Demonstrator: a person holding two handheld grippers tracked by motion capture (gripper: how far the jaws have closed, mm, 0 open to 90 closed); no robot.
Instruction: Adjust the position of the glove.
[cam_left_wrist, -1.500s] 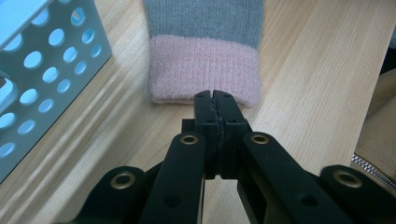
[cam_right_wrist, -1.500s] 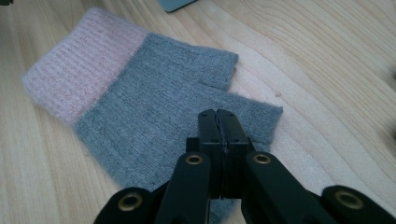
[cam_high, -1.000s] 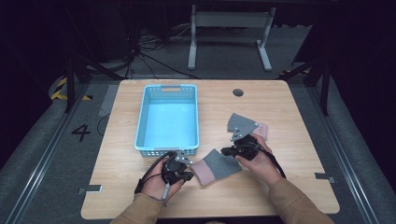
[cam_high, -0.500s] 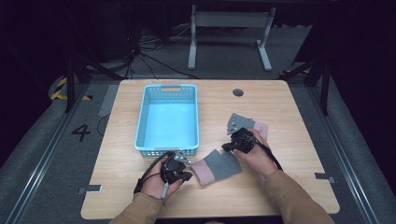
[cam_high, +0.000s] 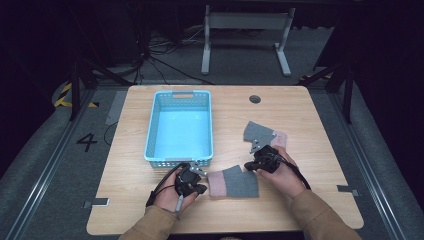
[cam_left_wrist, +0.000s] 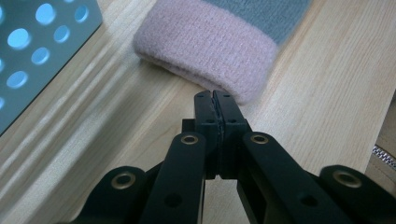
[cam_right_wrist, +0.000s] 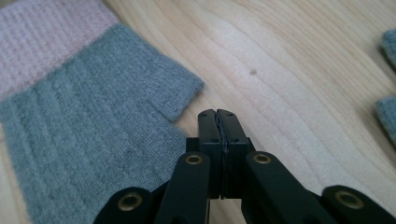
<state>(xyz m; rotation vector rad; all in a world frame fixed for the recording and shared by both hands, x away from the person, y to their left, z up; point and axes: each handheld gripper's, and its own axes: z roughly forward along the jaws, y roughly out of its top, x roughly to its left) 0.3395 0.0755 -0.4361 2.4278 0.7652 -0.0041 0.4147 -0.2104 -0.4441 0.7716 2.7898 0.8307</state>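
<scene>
Near the bottom middle of the high view, two sleeved forearms come up from the lower edge, each hand wrapped round a gripper. The left gripper lies low over the counter, its tip aimed right at the pink cuff of the nearer glove. Its jaws are pressed together with nothing between them; in the left gripper view their tip sits just short of that cuff, touching or nearly so. The right gripper points left and down toward the same glove's grey end, its jaws likewise closed and empty. In the right gripper view its tip is just beside the notch between the thumb and the hand part of the nearer glove.

Two gloves lie on the counter, both grey with pink cuffs: the nearer glove flat between the grippers, the second glove farther up and right. One blue basket stands left of centre.
</scene>
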